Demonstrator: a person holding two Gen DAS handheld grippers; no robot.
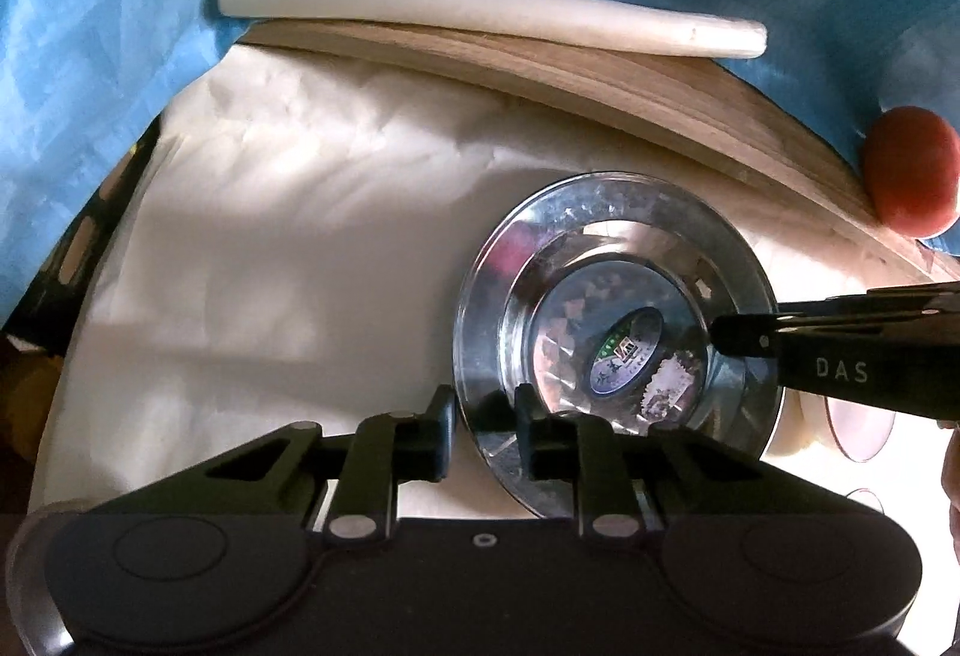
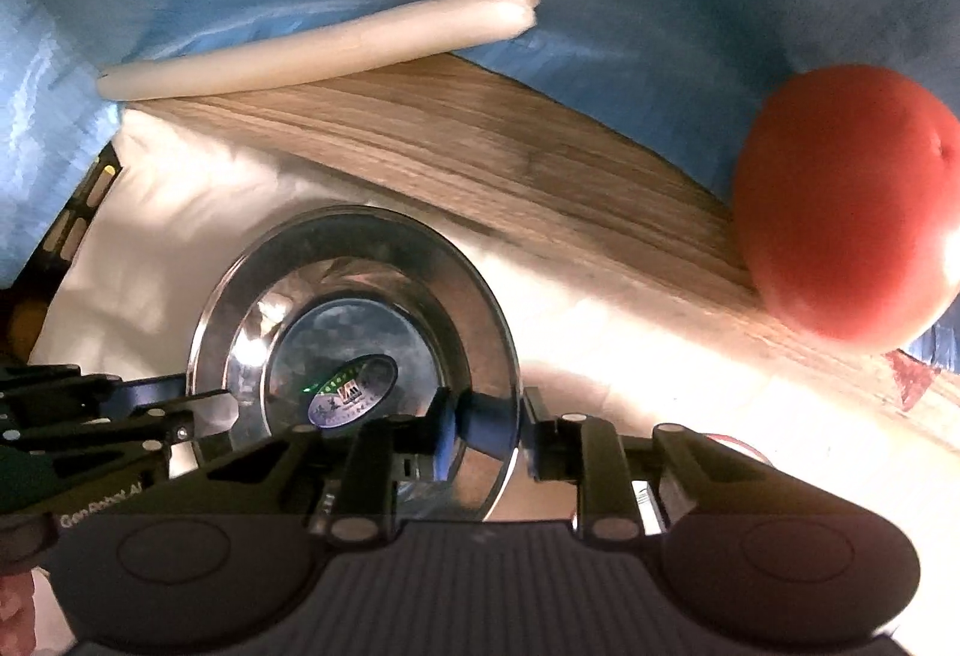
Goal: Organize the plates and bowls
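A shiny steel bowl (image 1: 600, 248) with a wide rim and an oval sticker (image 1: 624, 350) inside rests on a white cloth (image 1: 270, 236). My left gripper (image 1: 483, 428) is shut on the bowl's near rim, one finger inside and one outside. The right gripper (image 1: 744, 338) reaches in from the right and grips the opposite rim. In the right wrist view the same bowl (image 2: 360, 260) has its rim pinched between the fingers of my right gripper (image 2: 489, 428). The left gripper (image 2: 180, 416) holds the far side there.
A wooden board (image 1: 600, 74) lies behind the cloth with a long white roll (image 1: 480, 11) along its far edge. A red round fruit (image 2: 840, 212) sits at the board's right end. Blue sheeting (image 1: 90, 56) surrounds everything. A pinkish clear disc (image 1: 858, 434) peeks out at the right.
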